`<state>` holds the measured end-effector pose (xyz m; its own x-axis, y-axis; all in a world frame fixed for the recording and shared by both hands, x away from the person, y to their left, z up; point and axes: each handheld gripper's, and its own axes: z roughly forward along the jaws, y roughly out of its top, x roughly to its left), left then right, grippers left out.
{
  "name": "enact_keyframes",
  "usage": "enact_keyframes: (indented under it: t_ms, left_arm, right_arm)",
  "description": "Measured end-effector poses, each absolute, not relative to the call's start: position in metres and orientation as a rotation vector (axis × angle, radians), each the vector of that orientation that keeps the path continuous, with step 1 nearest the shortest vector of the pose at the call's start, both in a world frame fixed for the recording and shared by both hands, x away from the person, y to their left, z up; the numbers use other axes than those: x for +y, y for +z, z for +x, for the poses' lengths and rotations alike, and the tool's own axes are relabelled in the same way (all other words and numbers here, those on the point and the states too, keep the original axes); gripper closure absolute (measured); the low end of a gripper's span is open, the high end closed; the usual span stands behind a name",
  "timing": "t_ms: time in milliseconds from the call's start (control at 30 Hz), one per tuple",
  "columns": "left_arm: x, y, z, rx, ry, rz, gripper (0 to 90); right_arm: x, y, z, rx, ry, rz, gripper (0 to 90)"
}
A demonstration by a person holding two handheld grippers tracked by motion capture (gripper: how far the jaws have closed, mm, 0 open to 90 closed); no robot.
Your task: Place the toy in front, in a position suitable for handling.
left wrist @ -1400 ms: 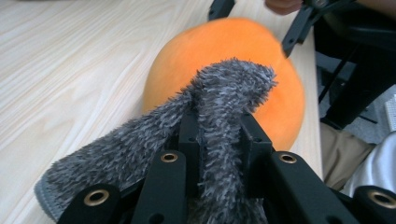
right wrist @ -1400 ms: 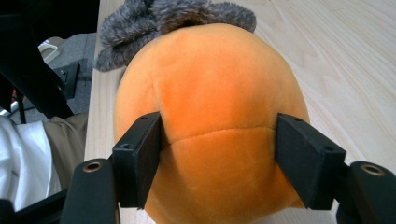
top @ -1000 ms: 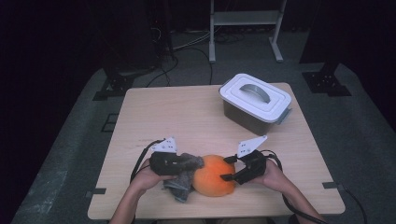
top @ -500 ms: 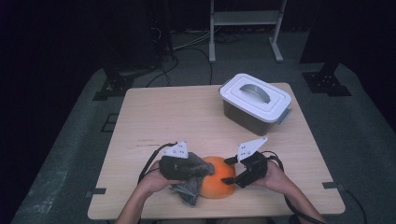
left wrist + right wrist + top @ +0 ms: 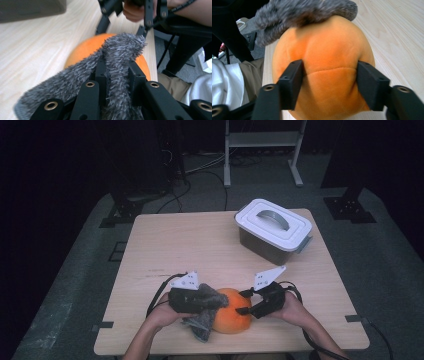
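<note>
The round orange plush ball [image 5: 231, 312] is clamped by the right gripper [image 5: 243, 310], its jaws just closing, so that the fluffy grey cloth [image 5: 204, 305], pinched in the shut jaws of the left gripper [image 5: 212, 303], can be wiped over it.

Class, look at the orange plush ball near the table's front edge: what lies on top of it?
A fuzzy grey cloth, pinched in the left gripper, drapes over the orange plush ball. The right gripper squeezes the ball's sides. The ball's surface under the cloth is hidden.
</note>
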<state>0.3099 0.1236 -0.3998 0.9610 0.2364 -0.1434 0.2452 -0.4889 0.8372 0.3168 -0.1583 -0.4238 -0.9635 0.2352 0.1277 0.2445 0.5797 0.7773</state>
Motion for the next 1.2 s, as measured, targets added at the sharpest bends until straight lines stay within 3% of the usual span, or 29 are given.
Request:
enact_keyframes:
  t_ms: [233,867,1200]
  left_arm:
    - [0.109,-0.392,0.314,0.301,-0.003,2.105,73.9]
    - [0.158,-0.421,0.312,0.446,0.006,2.132,73.9]
    - [0.149,-0.407,0.314,0.41,0.011,2.088,73.9]
  right_arm:
    - [-0.158,-0.424,0.312,-2.803,-1.396,-0.373,49.8]
    - [-0.161,-0.426,0.31,-2.81,-1.399,-0.371,50.2]
    - [-0.16,-0.423,0.306,-2.847,-1.395,-0.321,50.3]
